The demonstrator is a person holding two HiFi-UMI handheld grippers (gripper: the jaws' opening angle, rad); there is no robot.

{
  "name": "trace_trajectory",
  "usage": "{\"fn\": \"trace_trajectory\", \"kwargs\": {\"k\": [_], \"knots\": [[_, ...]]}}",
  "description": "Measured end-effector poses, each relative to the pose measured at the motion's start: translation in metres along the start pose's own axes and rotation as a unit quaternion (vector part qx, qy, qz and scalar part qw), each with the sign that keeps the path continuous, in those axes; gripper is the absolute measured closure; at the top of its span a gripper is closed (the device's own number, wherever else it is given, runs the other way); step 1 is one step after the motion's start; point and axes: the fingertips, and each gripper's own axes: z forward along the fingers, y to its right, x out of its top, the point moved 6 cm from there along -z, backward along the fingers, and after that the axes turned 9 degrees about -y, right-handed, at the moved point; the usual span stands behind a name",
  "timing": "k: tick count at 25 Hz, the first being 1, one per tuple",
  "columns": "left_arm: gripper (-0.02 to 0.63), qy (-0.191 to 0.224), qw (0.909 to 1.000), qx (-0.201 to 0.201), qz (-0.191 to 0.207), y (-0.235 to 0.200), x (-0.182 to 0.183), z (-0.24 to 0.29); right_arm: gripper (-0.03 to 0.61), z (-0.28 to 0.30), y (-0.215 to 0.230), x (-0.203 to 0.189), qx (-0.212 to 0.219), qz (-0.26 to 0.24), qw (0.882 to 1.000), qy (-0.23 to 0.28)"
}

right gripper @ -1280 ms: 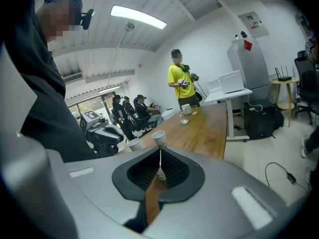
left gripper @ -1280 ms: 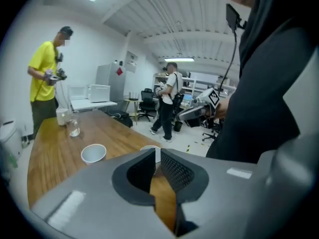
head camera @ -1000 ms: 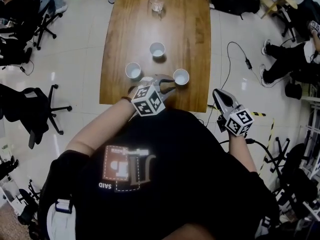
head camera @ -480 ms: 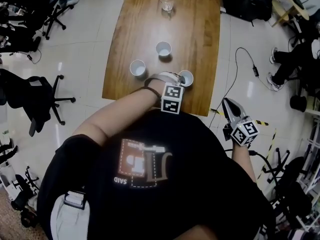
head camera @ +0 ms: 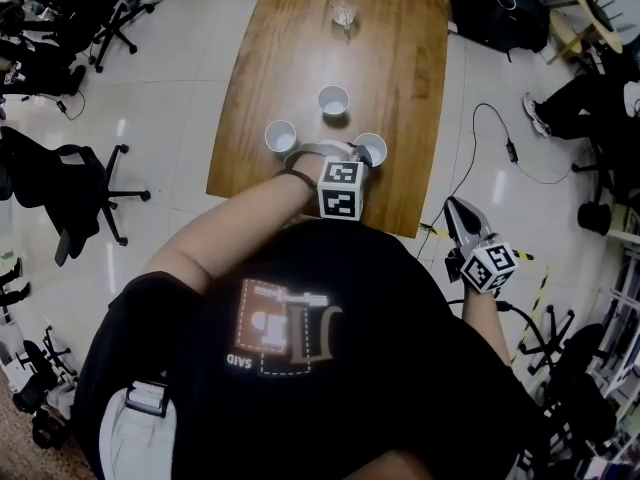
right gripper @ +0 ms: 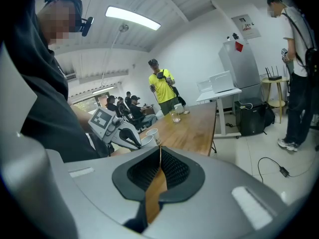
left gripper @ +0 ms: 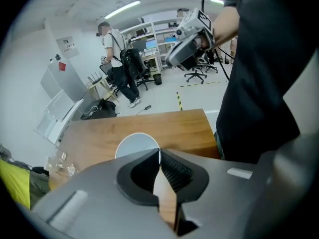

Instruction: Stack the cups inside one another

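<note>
Pinched at its rim by the left gripper [left gripper: 159, 154], jaws just closed almost together on the thin wall: a white cup [head camera: 371, 149] by the table's [head camera: 395, 68] near edge, toward the right corner. Probably light, soft and easy to crush or tip, so best lifted gently by that rim toward the left cup [head camera: 281, 136] or the far cup [head camera: 333, 100], over bare wood. Parked off the near right corner, jaws together and empty: the right gripper [right gripper: 159, 154].

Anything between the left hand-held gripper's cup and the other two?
Nothing visible. The left hand-held gripper has just been closing on the near cup; bare table runs from it to the left cup and far cup.
</note>
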Motion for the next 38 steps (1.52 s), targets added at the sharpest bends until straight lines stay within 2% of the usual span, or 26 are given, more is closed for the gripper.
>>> {"fn": "trace_trajectory", "kwargs": {"k": [11, 15, 19, 22, 27, 31, 32, 33, 34, 36, 38], "knots": [[0.601, 0.027, 0.9964, 0.054, -0.06, -0.032, -0.031, -0.063, 0.557, 0.034, -0.017, 0.031, 0.028, -0.027, 0.999, 0.007], [0.601, 0.02, 0.993, 0.084, -0.081, -0.053, -0.053, -0.085, 0.557, 0.045, -0.023, 0.04, 0.038, -0.036, 0.999, 0.007], [0.601, 0.001, 0.9909, 0.105, -0.084, -0.085, -0.07, -0.09, 0.557, 0.052, -0.028, 0.045, 0.043, -0.04, 0.998, 0.007], [0.601, -0.02, 0.992, 0.099, -0.076, -0.105, -0.079, -0.08, 0.557, 0.051, -0.029, 0.044, 0.038, -0.038, 0.999, 0.01], [0.6, -0.048, 0.9956, 0.048, -0.064, -0.119, -0.085, -0.048, 0.557, 0.035, -0.023, 0.034, 0.019, -0.023, 1.0, 0.006], [0.6, -0.077, 0.9954, 0.024, -0.052, -0.121, -0.088, -0.021, 0.557, 0.021, -0.013, 0.027, 0.004, -0.009, 1.0, 0.009], [0.597, -0.08, 0.9953, 0.02, -0.051, -0.121, -0.088, -0.017, 0.557, 0.019, -0.012, 0.026, 0.001, -0.006, 1.0, 0.01], [0.565, -0.08, 0.9952, 0.018, -0.055, -0.122, -0.088, -0.015, 0.557, 0.017, -0.01, 0.025, -0.001, -0.003, 1.0, 0.011], [0.527, -0.075, 0.9951, 0.018, -0.062, -0.123, -0.086, -0.017, 0.557, 0.016, -0.009, 0.024, -0.002, -0.001, 1.0, 0.012], [0.503, -0.043, 0.9944, 0.032, -0.091, -0.128, -0.082, -0.034, 0.557, 0.015, -0.008, 0.025, -0.003, -0.001, 1.0, 0.014], [0.502, 0.021, 0.9882, 0.06, -0.139, -0.132, -0.079, -0.068, 0.557, 0.018, -0.009, 0.03, 0.0, -0.007, 1.0, 0.019]]}}
